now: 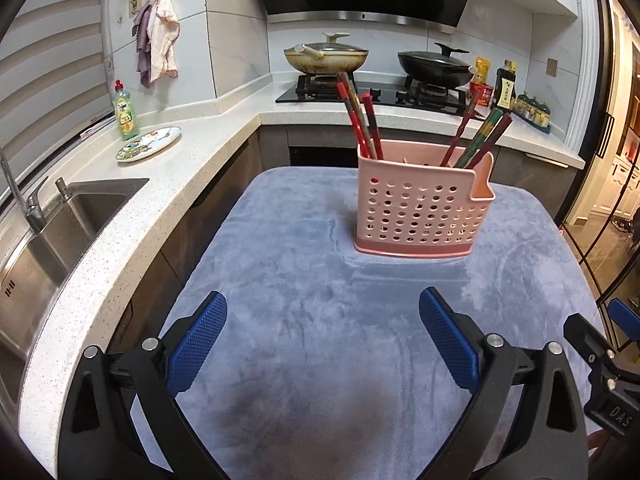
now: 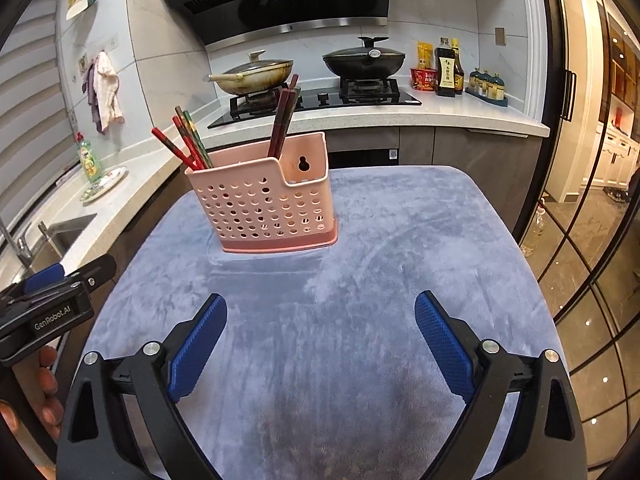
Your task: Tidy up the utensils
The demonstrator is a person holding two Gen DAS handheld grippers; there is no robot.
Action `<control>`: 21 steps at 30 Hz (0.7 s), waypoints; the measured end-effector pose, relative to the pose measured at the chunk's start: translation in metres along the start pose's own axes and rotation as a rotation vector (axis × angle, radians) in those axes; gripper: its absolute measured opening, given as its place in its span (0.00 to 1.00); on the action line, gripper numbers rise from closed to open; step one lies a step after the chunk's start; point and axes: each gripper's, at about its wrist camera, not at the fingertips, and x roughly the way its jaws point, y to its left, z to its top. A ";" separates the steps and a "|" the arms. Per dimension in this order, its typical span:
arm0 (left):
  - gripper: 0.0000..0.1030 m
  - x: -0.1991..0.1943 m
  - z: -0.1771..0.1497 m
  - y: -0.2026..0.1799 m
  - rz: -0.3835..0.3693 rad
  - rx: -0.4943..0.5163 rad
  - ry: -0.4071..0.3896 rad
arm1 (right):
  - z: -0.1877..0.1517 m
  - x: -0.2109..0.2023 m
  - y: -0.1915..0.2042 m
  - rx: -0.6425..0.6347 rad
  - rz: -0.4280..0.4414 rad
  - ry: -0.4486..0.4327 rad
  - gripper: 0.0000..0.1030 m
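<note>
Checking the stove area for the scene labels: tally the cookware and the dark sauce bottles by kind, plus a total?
Lidded pans on the hob: 2, a tan one and a black one
Dark sauce bottles: 2, a tall one with a second behind it
Total: 4

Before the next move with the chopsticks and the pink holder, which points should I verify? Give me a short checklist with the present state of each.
1. Left gripper jaws open, nothing between them: ok.
2. Right gripper jaws open, nothing between them: ok.
3. Pink holder upright on the grey cloth: ok.
4. Chopsticks all inside the holder, none loose on the cloth: ok.
5. Chopsticks gathered in one group: not ok, they stand in two bunches, one at each end.
6. Compartment dividers inside the holder: cannot tell.
</note>
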 end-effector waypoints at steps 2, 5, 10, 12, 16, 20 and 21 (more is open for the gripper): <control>0.90 0.003 0.000 0.001 0.006 -0.004 0.012 | 0.000 0.003 0.004 -0.011 -0.002 0.011 0.93; 0.90 0.007 0.001 0.000 0.022 0.008 0.027 | 0.002 0.005 0.008 -0.022 -0.012 0.013 0.93; 0.90 0.012 0.002 -0.003 0.023 0.007 0.040 | 0.006 0.013 0.011 -0.039 -0.021 0.030 0.93; 0.91 0.014 0.003 -0.004 0.024 0.009 0.047 | 0.008 0.016 0.011 -0.038 -0.020 0.036 0.93; 0.91 0.017 0.005 -0.010 0.044 0.033 0.044 | 0.011 0.023 0.012 -0.049 -0.032 0.042 0.93; 0.91 0.021 0.008 -0.013 0.038 0.028 0.056 | 0.015 0.028 0.012 -0.042 -0.030 0.044 0.93; 0.91 0.022 0.009 -0.013 0.041 0.029 0.057 | 0.017 0.030 0.012 -0.041 -0.031 0.045 0.93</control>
